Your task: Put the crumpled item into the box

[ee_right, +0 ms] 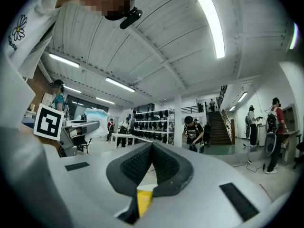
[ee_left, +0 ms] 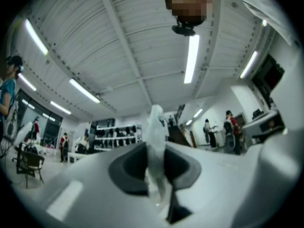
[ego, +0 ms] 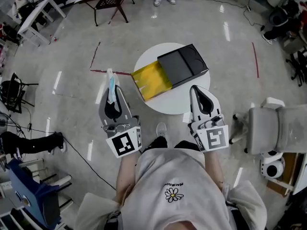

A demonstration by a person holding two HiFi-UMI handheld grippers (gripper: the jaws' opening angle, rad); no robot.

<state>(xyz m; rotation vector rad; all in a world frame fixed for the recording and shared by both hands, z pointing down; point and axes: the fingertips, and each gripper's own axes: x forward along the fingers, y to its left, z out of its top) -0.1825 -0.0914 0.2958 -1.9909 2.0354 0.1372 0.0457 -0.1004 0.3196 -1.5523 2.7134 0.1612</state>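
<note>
A black box (ego: 182, 65) lies on the round white table (ego: 176, 107), with its yellow inner tray (ego: 152, 80) slid out to the left. My left gripper (ego: 111, 89) is raised left of the table and is shut on a crumpled white and pale blue item (ego: 111, 83). In the left gripper view the crumpled item (ee_left: 155, 132) sticks up between the pads of the left gripper (ee_left: 155, 148), which points at the ceiling. My right gripper (ego: 197, 90) hangs over the table's near right edge, shut and empty. In the right gripper view the right gripper (ee_right: 152, 148) has its pads pressed together.
A grey and white chair-like unit (ego: 271, 128) stands close at the right. A black chair (ego: 109, 4) and a table stand at the far left. Red tape lines (ego: 110, 72) mark the floor left of the table. People stand in the distance.
</note>
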